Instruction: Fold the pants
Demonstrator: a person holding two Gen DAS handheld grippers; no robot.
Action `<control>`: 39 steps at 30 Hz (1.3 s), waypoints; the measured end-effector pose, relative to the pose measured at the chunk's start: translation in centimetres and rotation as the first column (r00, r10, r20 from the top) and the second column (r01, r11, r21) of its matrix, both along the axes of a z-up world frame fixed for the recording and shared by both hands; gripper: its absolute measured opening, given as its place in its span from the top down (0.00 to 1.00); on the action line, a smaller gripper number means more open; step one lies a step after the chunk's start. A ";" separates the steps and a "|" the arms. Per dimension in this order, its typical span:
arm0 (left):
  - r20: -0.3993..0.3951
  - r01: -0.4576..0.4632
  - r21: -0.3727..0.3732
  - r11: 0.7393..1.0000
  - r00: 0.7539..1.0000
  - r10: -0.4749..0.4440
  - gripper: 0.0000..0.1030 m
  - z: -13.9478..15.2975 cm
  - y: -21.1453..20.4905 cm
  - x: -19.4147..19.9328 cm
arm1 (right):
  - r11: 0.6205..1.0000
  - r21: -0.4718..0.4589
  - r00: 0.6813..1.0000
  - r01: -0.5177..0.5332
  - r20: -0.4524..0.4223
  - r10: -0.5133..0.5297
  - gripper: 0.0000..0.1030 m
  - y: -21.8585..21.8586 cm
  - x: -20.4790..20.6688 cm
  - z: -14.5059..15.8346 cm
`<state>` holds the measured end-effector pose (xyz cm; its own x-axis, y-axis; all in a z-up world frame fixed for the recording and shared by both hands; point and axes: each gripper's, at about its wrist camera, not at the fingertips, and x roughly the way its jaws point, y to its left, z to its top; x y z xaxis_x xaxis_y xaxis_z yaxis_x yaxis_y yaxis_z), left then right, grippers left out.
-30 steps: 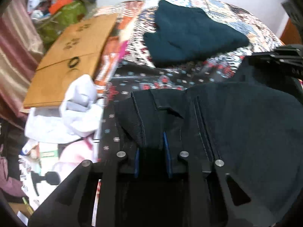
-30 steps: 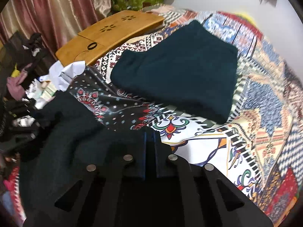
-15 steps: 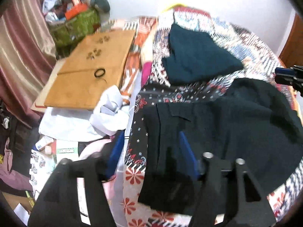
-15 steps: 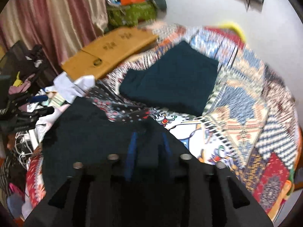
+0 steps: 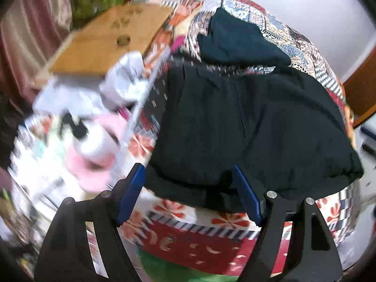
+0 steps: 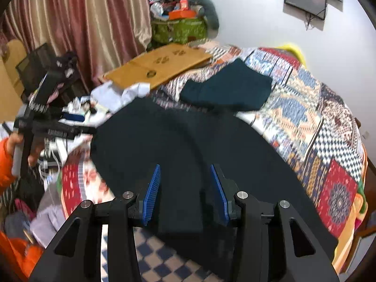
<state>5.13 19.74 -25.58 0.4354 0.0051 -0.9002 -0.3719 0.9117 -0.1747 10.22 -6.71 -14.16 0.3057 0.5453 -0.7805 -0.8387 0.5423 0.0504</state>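
Dark pants (image 5: 246,127) lie spread on the patterned quilt (image 5: 211,237), also in the right wrist view (image 6: 178,141). My left gripper (image 5: 189,171) is open and empty, its blue-padded jaws wide apart just short of the pants' near edge. My right gripper (image 6: 185,171) is open, its jaws over the pants' near part without holding them. The left gripper also shows at the far left of the right wrist view (image 6: 47,127), held in a hand.
A folded dark teal garment (image 6: 225,89) lies farther back on the quilt (image 6: 317,127). A wooden lap desk (image 6: 159,65) sits at the bed's far left. White cloth (image 6: 122,94) and clutter lie beside the bed. A green bag (image 6: 178,30) stands by the curtain.
Both grippers let go of the pants and opened. Both have pulled back from the bed. The pants now lie flat on the quilt.
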 end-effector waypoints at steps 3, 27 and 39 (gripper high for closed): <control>-0.008 -0.050 -0.102 0.994 0.999 0.049 0.26 -1.4 0.1 0.0 | 0.999 -0.038 1.000 -0.024 -0.015 0.023 0.61 -0.1 -1.0 -1.6; -0.100 0.377 0.364 0.852 0.925 -0.366 0.26 -1.7 -5.5 0.5 | 0.999 -0.035 0.997 0.001 -0.071 -0.004 0.54 -0.3 -1.3 -4.0; -0.017 0.292 0.421 0.859 0.949 -0.315 0.81 -0.6 -4.8 1.2 | 0.999 -0.001 0.997 -0.051 -0.063 0.051 0.92 1.0 -1.6 -2.9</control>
<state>6.32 14.90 -26.16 0.5206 0.2315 -0.8218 -0.0659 0.9706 0.2316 8.62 -5.71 -17.06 0.2283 0.5567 -0.7987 -0.8603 0.4994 0.1022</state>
